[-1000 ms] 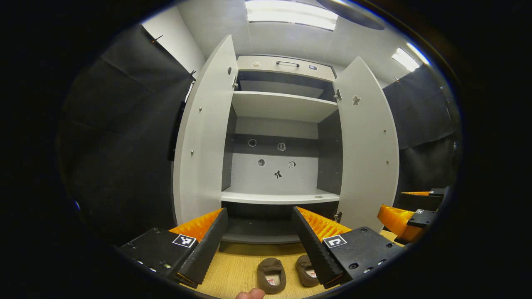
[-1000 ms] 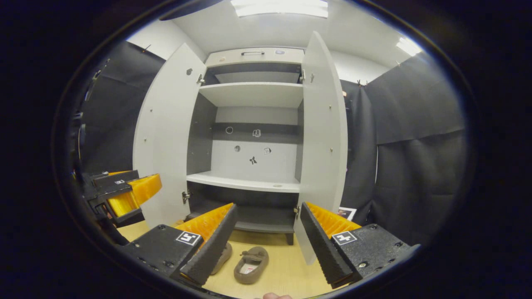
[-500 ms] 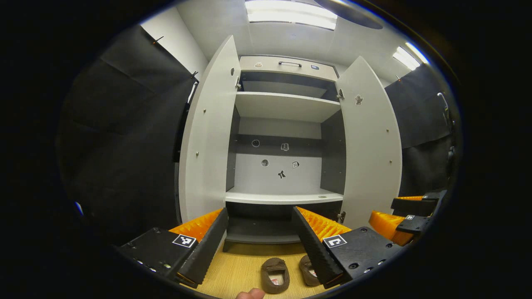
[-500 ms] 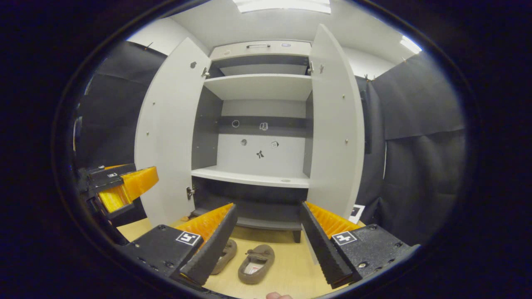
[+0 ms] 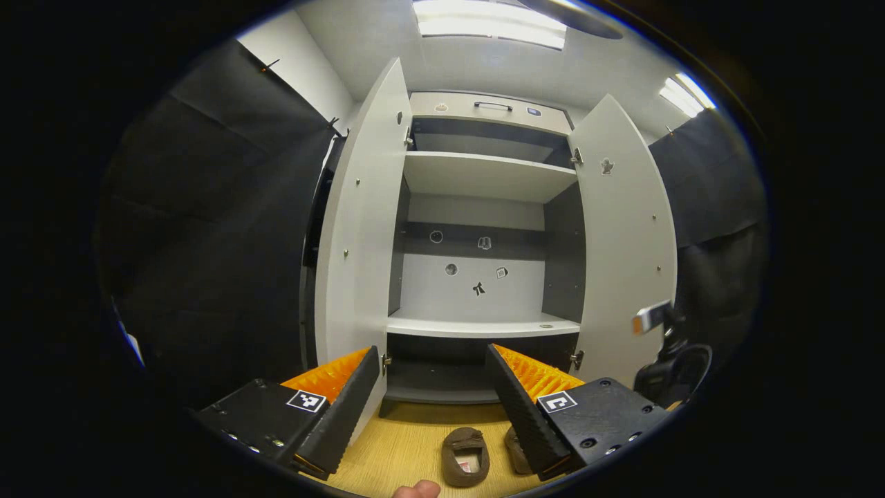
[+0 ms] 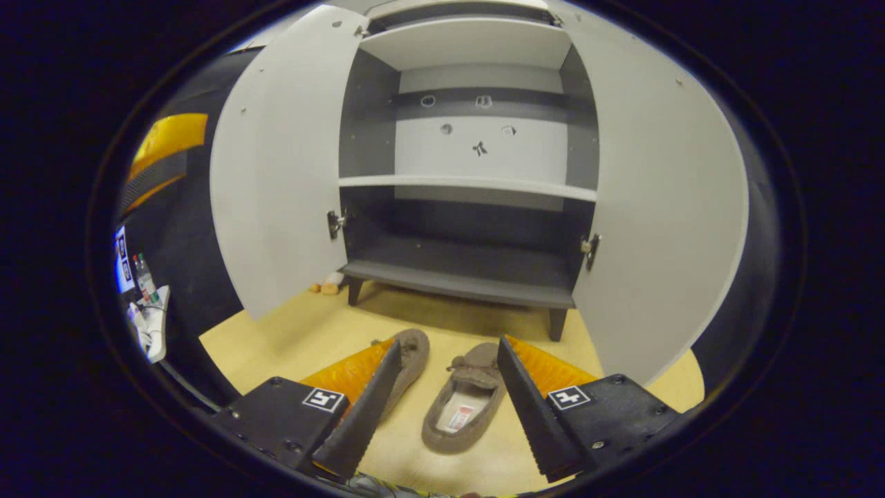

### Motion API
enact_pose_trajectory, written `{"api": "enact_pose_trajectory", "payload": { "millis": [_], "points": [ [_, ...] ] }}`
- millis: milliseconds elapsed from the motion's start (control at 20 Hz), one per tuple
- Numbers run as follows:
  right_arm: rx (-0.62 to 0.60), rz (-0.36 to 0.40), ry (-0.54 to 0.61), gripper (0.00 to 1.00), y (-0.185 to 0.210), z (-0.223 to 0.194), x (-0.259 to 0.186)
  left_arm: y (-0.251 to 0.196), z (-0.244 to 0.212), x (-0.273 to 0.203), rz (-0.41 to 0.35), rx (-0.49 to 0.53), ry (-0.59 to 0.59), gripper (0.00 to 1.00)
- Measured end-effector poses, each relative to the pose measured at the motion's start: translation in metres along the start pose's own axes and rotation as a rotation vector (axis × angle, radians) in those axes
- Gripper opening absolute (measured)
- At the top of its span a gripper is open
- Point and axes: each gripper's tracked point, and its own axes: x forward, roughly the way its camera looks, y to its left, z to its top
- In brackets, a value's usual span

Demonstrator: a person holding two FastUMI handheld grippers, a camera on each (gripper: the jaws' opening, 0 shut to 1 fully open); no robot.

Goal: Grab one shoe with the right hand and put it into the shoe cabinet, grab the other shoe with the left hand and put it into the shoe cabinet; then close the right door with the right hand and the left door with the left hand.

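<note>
Two brown slipper-type shoes lie side by side on the wooden floor (image 6: 311, 332) in front of the shoe cabinet (image 6: 477, 207), toes toward it. In the right gripper view the right shoe (image 6: 462, 408) sits between the fingers of the right gripper (image 6: 448, 408), whether touching either finger can't be told; the left shoe (image 6: 409, 360) lies just beside it, partly hidden behind the left finger. Right gripper jaws spread wide, pinching nothing, low over the floor.

In the left gripper view the same pair shows: one shoe (image 5: 465, 456) between the fingers of the left gripper (image 5: 432, 408), the other shoe (image 5: 516, 449) half hidden by the right finger. Left gripper jaws spread, empty, held higher and farther back. A fingertip (image 5: 416, 490) pokes in at the bottom edge.

Cabinet has both doors swung open: left door (image 6: 276, 173), right door (image 6: 664, 207). Inside, a white shelf (image 6: 470, 185) at mid height, a dark bottom board (image 6: 463, 280) below, another shelf (image 5: 487, 176) higher up. All bare. Small stickers on the back panel (image 6: 477, 142).

Off to the left in the right gripper view, a bottle (image 6: 145, 277) and some small clutter by the black cloth.
</note>
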Motion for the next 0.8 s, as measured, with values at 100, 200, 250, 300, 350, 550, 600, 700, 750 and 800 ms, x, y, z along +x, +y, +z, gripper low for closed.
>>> {"api": "enact_pose_trajectory", "payload": {
  "millis": [100,200,250,300,350,550,600,700,750,800],
  "points": [
    [0.01,0.009,0.104,0.85,0.003,-0.035,0.023,0.0,-0.002,0.0,0.001,-0.007,0.005,0.95],
    [-0.026,-0.015,0.186,0.77,-0.003,-0.062,0.043,-0.001,-0.005,0.0,-0.004,-0.006,0.008,0.95],
    [-0.041,-0.026,0.221,0.76,-0.004,-0.073,0.053,-0.002,-0.007,0.0,-0.005,-0.003,0.014,0.95],
    [-0.045,-0.033,0.252,0.74,-0.005,-0.082,0.06,-0.002,-0.009,0.0,-0.004,0.0,0.02,0.95],
    [-0.044,-0.033,0.272,0.72,-0.005,-0.088,0.066,0.0,-0.01,-0.001,0.001,0.004,0.023,0.95],
    [-0.077,-0.074,0.308,0.56,-0.009,-0.097,0.092,0.009,-0.015,0.0,0.026,-0.005,0.037,0.95],
    [-0.075,-0.089,0.323,0.47,-0.01,-0.098,0.096,0.012,-0.017,0.0,0.033,-0.006,0.041,0.95],
    [-0.077,-0.113,0.337,0.41,-0.014,-0.099,0.108,0.019,-0.019,-0.001,0.05,0.004,0.045,0.95],
    [-0.078,-0.122,0.335,0.41,-0.017,-0.099,0.114,0.022,-0.021,-0.001,0.058,0.013,0.046,0.95],
    [-0.076,-0.128,0.327,0.4,-0.02,-0.098,0.118,0.023,-0.021,-0.001,0.062,0.021,0.049,0.95]
  ]
}}
